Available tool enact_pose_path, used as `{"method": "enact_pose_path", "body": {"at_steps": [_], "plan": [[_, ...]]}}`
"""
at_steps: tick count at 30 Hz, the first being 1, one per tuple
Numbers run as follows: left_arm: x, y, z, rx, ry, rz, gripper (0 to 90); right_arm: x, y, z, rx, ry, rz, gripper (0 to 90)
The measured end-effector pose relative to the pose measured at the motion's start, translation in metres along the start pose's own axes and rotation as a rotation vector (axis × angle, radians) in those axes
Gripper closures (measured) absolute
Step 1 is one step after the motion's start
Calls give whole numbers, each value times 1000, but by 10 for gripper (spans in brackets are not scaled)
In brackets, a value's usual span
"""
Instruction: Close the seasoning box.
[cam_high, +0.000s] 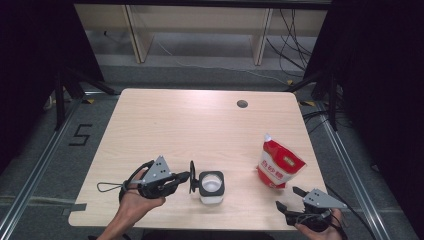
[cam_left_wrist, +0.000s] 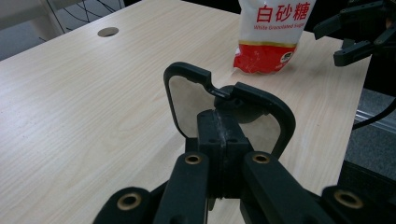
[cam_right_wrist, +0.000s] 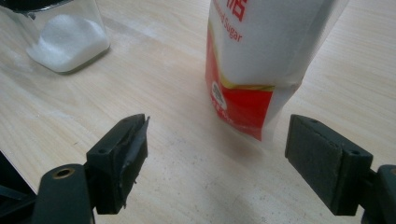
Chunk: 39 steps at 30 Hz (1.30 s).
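Left gripper (cam_high: 187, 176) jaws clamped tight on the black lid (cam_left_wrist: 229, 105) of the jar, lid held on edge just left of the open glass jar (cam_high: 211, 186) with white sugar inside, near-centre of the bench (cam_high: 165, 125). Right gripper (cam_high: 289, 199) jaws wide apart, holding nothing, near right edge. White sugar bag (cam_high: 279, 163) stands upright just beyond it, right of the jar.
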<state>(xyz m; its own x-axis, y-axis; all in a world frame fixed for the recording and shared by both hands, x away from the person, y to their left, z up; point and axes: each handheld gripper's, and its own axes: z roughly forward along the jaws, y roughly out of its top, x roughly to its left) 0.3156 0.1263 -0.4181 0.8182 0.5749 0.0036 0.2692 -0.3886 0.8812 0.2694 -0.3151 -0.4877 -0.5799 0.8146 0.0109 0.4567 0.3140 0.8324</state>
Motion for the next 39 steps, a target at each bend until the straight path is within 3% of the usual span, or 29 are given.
{"method": "enact_pose_path", "body": {"at_steps": [5, 6, 9, 11, 19, 24, 27, 30, 33, 34, 35, 36, 37, 39], "plan": [[-4, 5, 4, 6, -12, 14, 890, 0, 0, 0, -4, 0, 0, 220], [-5, 6, 5, 8, -10, 18, 890, 3, 0, -1, 9, -3, 34, 220], [-8, 8, 8, 12, -21, 25, 890, 2, 0, -1, 2, -1, 22, 219], [-9, 10, 10, 17, -28, 39, 890, 0, 0, 0, -13, -3, -15, 219], [-15, 12, 23, 27, -49, 34, 889, 2, 0, -1, -3, 1, 22, 218], [-16, 13, 28, 37, -57, 48, 888, 2, 0, -1, -3, 0, 22, 217], [-17, 13, 30, 35, -58, 34, 888, -1, 0, 0, -18, -11, -16, 217], [-18, 13, 33, 39, -62, 45, 888, 2, 0, -1, -2, 2, 23, 217], [-18, 13, 35, 42, -67, 46, 887, 2, 0, -1, -3, -6, 17, 217], [-19, 13, 37, 39, -72, 42, 887, -1, 0, 0, -20, -10, -21, 217], [-19, 13, 38, 35, -71, 43, 887, -2, 0, 0, -22, -13, -26, 216], [-20, 13, 38, 51, -68, 41, 887, -2, 0, 0, -20, -13, -25, 217], [-20, 13, 39, 46, -75, 50, 887, 1, 0, -1, -11, -5, 13, 216], [-21, 13, 42, 47, -81, 36, 887, 0, 0, -1, -16, -7, -7, 217]]}}
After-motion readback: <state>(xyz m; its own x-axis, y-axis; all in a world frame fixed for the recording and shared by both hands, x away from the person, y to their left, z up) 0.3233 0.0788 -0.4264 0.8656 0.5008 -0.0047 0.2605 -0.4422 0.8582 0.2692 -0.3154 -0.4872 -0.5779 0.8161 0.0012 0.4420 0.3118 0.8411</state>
